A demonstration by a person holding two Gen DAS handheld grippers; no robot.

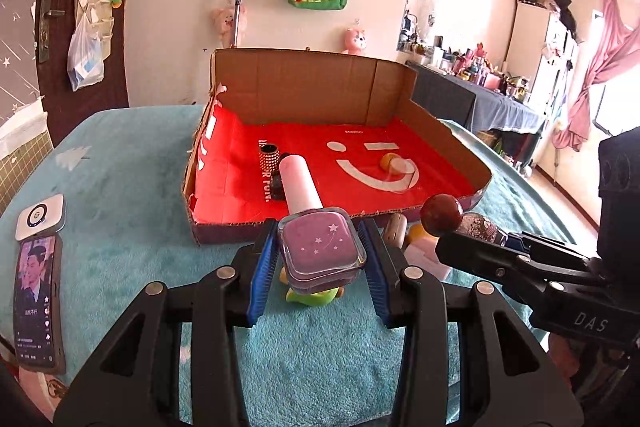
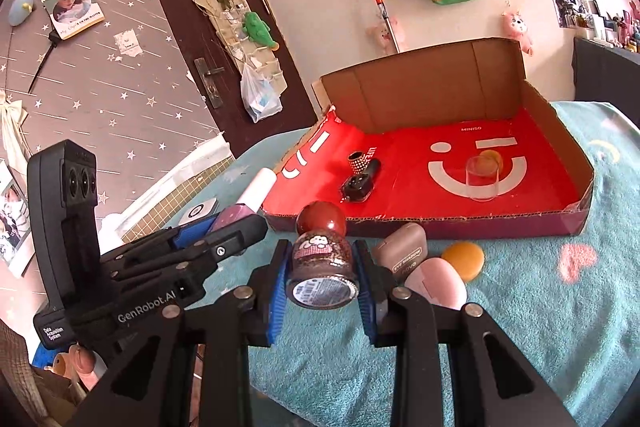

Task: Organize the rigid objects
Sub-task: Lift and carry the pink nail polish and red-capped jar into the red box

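Nail polish bottles are what both hands carry at this moment. The left gripper (image 1: 322, 259) has its jaws pinching a square purple bottle (image 1: 322, 253) with small stars on its face and a long pale pink cap (image 1: 300, 183), held clear of the teal blanket (image 1: 132, 227), just short of the near edge of the cardboard box (image 1: 312, 95). The right gripper (image 2: 322, 275) has its jaws pressed onto a round glittery bottle (image 2: 322, 265) topped with a dark red ball cap (image 2: 321, 221), also lifted above the blanket in front of the box.

Both bottles look like glass: stiff, small, fairly light but dense for their size, smooth-sided and breakable if dropped on something hard. The square one offers flat faces for the pads, so the present grip across its body looks secure. The round one is likelier to roll or twist between the pads, and its ball cap is too slick to grab; the waist of the body is the better place.

Inside the box, on its red lining, sit a studded black bottle (image 2: 359, 161), a second black bottle (image 2: 358, 187) and a clear cup (image 2: 484, 179). An eyeshadow case (image 2: 402, 251), a pink case (image 2: 438, 281) and an orange disc (image 2: 464, 259) wait on the blanket.
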